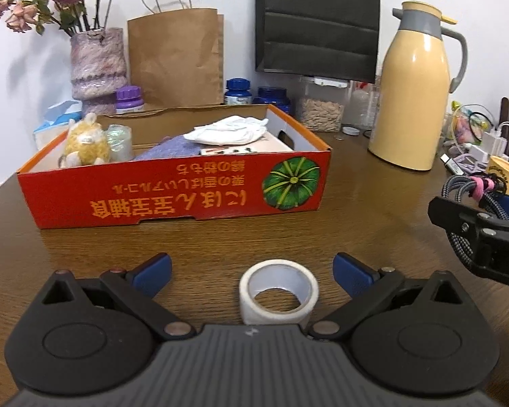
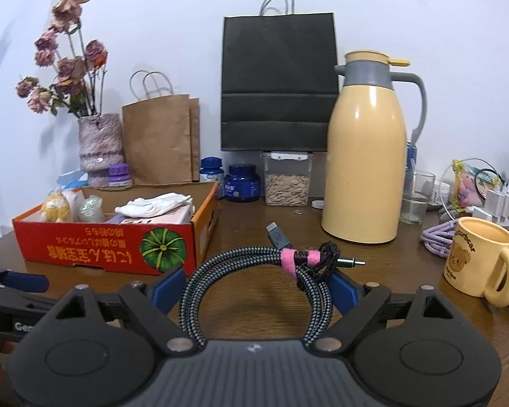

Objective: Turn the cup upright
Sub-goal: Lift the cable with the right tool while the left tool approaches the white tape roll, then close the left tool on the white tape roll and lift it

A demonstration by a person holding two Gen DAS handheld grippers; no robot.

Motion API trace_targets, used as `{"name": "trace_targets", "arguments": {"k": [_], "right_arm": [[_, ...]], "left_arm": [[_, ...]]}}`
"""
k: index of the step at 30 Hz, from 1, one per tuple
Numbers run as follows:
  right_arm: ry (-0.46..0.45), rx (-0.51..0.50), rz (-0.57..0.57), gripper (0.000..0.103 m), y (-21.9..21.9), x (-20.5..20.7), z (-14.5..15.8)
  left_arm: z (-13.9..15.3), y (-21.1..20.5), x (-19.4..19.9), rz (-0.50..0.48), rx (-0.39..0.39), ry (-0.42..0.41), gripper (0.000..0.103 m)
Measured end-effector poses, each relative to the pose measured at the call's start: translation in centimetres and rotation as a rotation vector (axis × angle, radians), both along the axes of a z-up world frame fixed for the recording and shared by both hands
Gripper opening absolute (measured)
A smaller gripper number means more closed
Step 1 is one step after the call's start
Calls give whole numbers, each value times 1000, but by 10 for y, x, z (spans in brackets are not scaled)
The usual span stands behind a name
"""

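Vase [image 2: 100, 146] of dried flowers: far left, against the wall. Brown paper bag [image 2: 159, 139] just right of it.
Red carton [image 2: 108, 240]: left on the bench [image 2: 254, 217], holding a plush toy [image 2: 55, 208] and white cloth [image 2: 152, 205].
Left claw [image 1: 252, 271]: near, jaws wide apart, gripping nothing; a roll of white tape [image 1: 278, 291] lies flat on the bench between its blue fingers [image 1: 152, 273], touching neither.
Black bag [image 2: 278, 84]: far centre, above a clear tub of seeds [image 2: 287, 183].
Right claw [image 2: 256, 288]: jaws spread wide, pressed outward-set on a coil of braided cable [image 2: 254, 271] bound with pink ties; the coil sits between the pads, held off the bench.
Cream thermos jug [image 2: 366, 149]: right of centre, standing.
Yellow cup [image 2: 478, 259]: right, near edge, standing upright with mouth up, handle toward the near right; apart from both claws.
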State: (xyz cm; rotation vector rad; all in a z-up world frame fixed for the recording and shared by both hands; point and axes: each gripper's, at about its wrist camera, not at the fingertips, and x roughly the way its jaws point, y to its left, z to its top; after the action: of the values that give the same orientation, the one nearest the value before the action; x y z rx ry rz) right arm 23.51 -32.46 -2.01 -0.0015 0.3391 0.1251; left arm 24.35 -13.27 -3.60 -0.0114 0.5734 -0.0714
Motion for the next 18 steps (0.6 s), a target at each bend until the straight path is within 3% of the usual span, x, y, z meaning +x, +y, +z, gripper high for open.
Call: {"name": "trace_targets", "arguments": {"k": [10, 13, 15, 16, 18], "right_arm": [[0, 0, -19, 88, 0, -1, -2], [1, -2, -17, 88, 2, 0, -3], [0, -7, -14, 88, 3, 0, -3], [-2, -10, -14, 88, 3, -1, -3], [-4, -18, -14, 88, 5, -1, -3]], "left_arm": [[-8, -21, 10, -71, 38, 29, 102], [-10, -22, 14, -85, 24, 41, 86], [-12, -22, 17, -99, 10, 63, 60], [-14, -20, 19, -105, -4, 81, 52], [-13, -16, 19, -105, -25, 81, 50]]}}
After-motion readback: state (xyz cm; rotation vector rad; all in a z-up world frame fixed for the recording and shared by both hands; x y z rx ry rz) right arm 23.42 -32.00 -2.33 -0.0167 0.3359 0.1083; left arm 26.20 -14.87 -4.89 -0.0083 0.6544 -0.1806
